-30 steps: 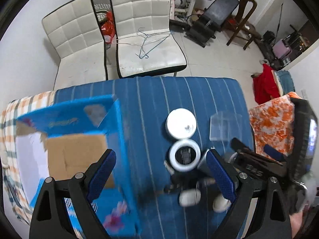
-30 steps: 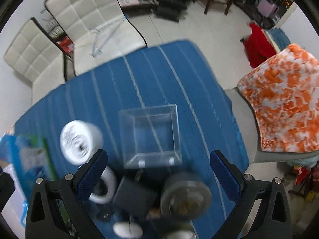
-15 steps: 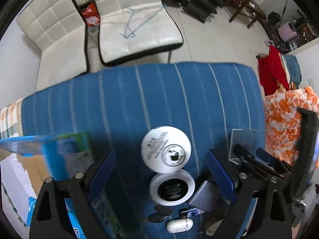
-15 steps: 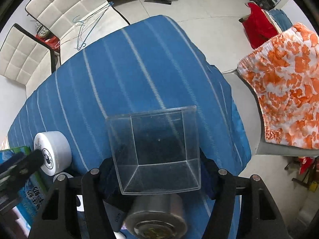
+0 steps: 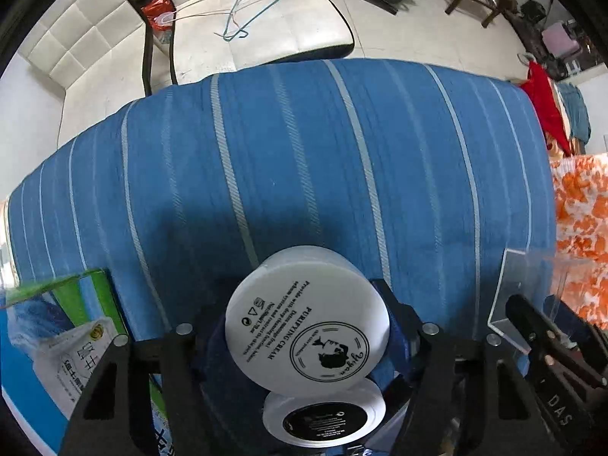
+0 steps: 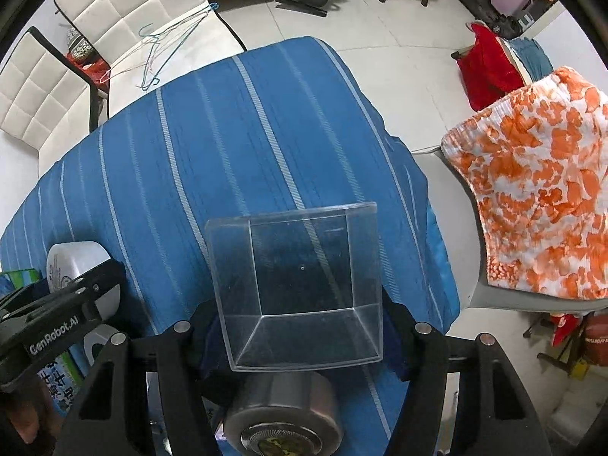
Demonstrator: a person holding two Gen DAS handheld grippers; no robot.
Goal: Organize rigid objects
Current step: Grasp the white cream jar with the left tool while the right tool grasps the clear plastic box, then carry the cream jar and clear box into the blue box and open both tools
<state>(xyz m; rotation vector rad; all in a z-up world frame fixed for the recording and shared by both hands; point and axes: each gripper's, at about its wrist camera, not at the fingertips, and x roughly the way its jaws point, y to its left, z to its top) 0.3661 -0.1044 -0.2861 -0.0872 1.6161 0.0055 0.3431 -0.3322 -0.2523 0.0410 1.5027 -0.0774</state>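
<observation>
The left tool point(image 5: 307, 326) points down at the blue striped tabletop point(image 5: 304, 159) with its jaws closing around a white cream jar point(image 5: 307, 326); the jar sits squarely between the blue pads, which appear to be against its sides. The jar stands upright, its printed face toward the camera, and just below it lies a second round white container with a black label point(image 5: 325, 420), touching or nearly touching the first. To the left of the tool, a blue and green carton point(image 5: 72, 326) rests at the tabletop's edge. The right tool point(image 6: 304, 288) also points down, its pads set against the two sides of a clear plastic box point(image 6: 304, 288), which is open toward the camera and sits between them. Directly below that box stands a grey metal cylinder point(image 6: 283, 410). In the right wrist view the left tool's black frame crosses in front of the cream jar at the far left. An orange-and-white patterned cloth point(image 6: 539, 205) lies on a seat beside the tabletop.
</observation>
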